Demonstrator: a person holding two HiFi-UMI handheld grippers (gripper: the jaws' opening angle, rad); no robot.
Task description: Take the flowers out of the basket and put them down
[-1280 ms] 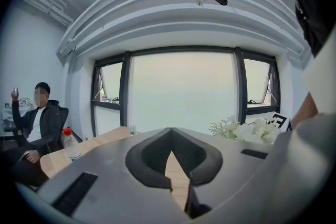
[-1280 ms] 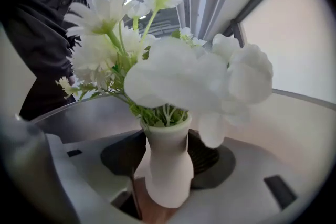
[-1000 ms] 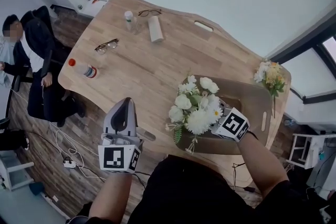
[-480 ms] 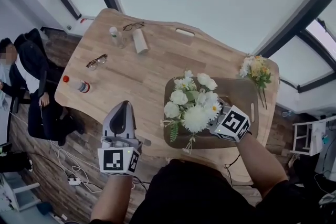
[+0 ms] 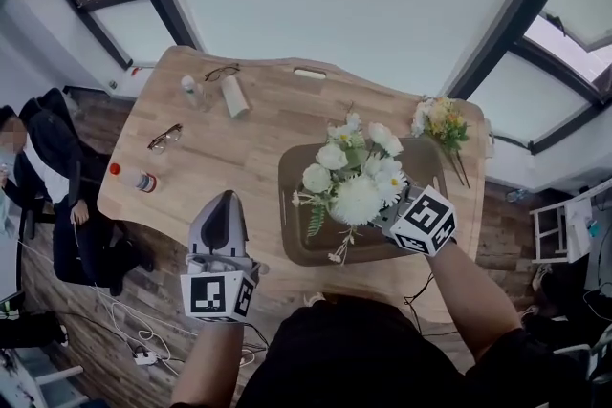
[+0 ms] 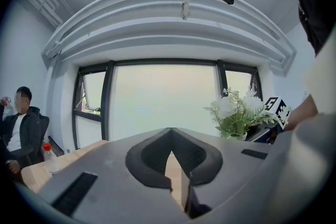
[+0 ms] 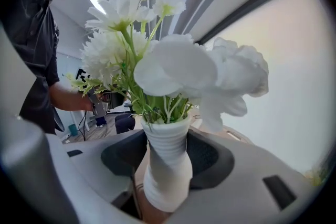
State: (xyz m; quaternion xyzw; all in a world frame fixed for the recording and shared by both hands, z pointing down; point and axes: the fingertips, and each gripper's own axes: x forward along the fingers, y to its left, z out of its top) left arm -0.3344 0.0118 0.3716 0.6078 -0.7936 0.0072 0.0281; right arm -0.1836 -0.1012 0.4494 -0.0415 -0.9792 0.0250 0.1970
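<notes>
**White flowers in the right jaws, over the basket**

The white flowers are one bunch with green leaves, and their stems go into a white ribbed sleeve. The jaws of the right gripper are clenched on this sleeve from both sides, and the bunch stands up out of them. In the head view the blossoms show over the middle and left part of the basket. It is a brown shallow basket and it stands near the near right corner of the worktop. Whether the bunch is clear of the basket floor, I cannot tell.

The left gripper is off the near edge of the worktop, to the left of the basket and apart from it. Its jaws are closed together at the tips, and nothing is between them.

Yellow flowers lie at the far right corner of the worktop, just beside the basket. A pair of glasses and a lying bottle with a red cap are near the left edge. A second pair of glasses, a clear bottle and a pale roll are near the far left corner. A person in dark clothes sits beyond the left edge.
</notes>
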